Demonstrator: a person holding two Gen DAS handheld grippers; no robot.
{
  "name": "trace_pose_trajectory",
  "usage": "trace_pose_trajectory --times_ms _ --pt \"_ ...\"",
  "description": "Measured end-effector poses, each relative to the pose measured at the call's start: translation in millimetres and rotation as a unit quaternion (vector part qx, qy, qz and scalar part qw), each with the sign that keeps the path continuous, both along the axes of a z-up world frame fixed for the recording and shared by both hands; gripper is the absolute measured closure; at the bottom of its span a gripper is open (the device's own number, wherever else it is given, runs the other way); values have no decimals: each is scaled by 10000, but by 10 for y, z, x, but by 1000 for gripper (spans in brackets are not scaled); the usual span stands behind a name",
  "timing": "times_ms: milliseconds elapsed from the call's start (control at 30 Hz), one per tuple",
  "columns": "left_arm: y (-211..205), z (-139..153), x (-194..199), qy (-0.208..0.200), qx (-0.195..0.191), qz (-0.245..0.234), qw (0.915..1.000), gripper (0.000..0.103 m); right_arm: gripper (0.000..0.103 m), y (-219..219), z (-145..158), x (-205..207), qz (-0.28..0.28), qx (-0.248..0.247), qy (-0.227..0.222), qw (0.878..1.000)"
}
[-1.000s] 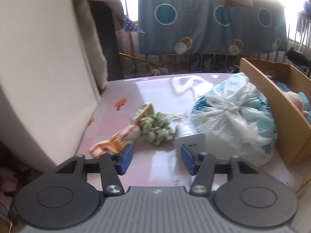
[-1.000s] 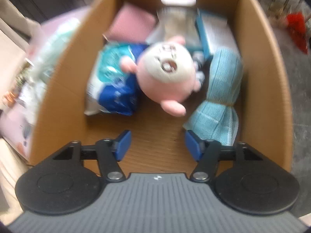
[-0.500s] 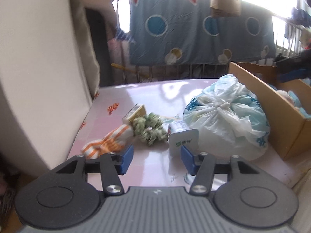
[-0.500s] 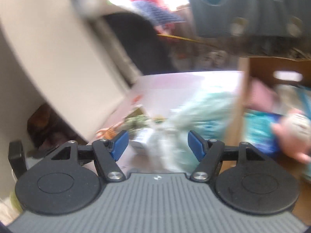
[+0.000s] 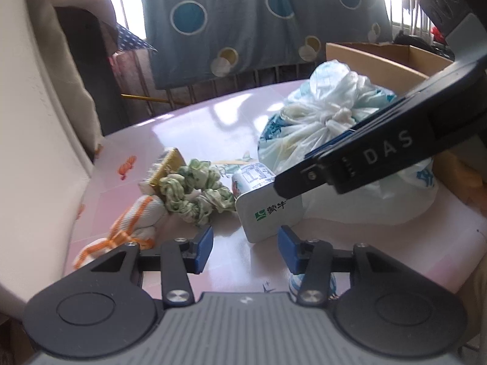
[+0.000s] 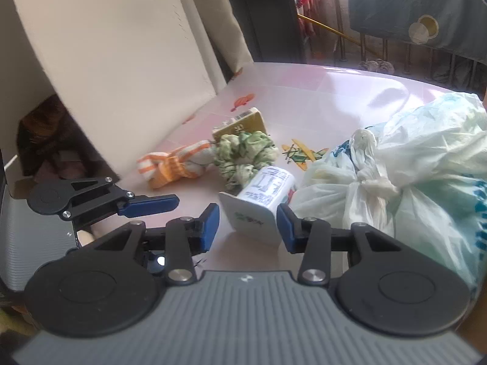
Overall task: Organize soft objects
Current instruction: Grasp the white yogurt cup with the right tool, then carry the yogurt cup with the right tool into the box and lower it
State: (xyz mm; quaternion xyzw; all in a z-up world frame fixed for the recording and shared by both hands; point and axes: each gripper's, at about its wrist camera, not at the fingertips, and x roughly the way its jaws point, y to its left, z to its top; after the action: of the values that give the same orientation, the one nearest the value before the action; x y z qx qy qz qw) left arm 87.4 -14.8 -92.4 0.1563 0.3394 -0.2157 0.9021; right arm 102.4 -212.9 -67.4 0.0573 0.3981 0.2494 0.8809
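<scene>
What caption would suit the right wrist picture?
Right tongs closing around a tipped white yogurt cup on the pink table, beside a knotted plastic bag.

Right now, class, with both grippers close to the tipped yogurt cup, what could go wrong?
1. The right gripper, jaws just narrowed but not yet touching, may knock the yogurt cup so that it rolls.
2. The left gripper reaches toward the same spot; the two could collide.
3. The cup touches the green scrunchie and the tied plastic bag, which could be dragged.

Glossy pink tabletop [image 6: 319,97], crinkly plastic bag [image 6: 411,176] (thin, translucent), ruffled cloth scrunchie [image 6: 243,155].
</scene>
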Motion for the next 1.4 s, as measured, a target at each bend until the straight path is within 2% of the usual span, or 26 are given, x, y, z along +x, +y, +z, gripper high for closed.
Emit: trace_pose_trajectory --times_ms 200,433,533,667,733,833,967,1067,1200,1267,1400 --pt "-24 -147 193 273 -114 -168 9994 56 64 41 -187 139 -25 -59 38 10000" --pt "-75 -255 299 435 -244 -151 9986 76 69 111 -347 191 -117 69 186 9997" --pt "-34 -211 303 477 -326 12 9983 84 69 119 -317 178 -222 114 264 9993" --pt "114 -23 223 495 -663 132 9965 85 69 44 -231 137 -373 580 575 9960" --pt "189 87 151 503 -849 174 9950 85 69 -13 -202 102 -482 912 801 9914" --pt "270 169 76 644 -1096 217 9916 85 69 -135 -233 47 -696 1517 1218 9784" --pt "279 175 59 874 -1168 397 9885 85 71 -256 -346 1 -974 2125 1576 9594" --pt "240 220 27 975 -1106 509 9878 85 71 -289 -346 -36 -1105 2322 1702 9513" --pt "230 330 -37 1096 -1249 632 9841 84 71 -317 -269 -106 -1112 2319 1762 9502" --pt "210 391 -66 1143 -1253 707 9830 84 71 -359 -256 -157 -1128 2454 1877 9444" --pt "115 527 -162 1138 -1196 669 9840 84 71 -502 -140 -274 -1164 2665 1868 9383"
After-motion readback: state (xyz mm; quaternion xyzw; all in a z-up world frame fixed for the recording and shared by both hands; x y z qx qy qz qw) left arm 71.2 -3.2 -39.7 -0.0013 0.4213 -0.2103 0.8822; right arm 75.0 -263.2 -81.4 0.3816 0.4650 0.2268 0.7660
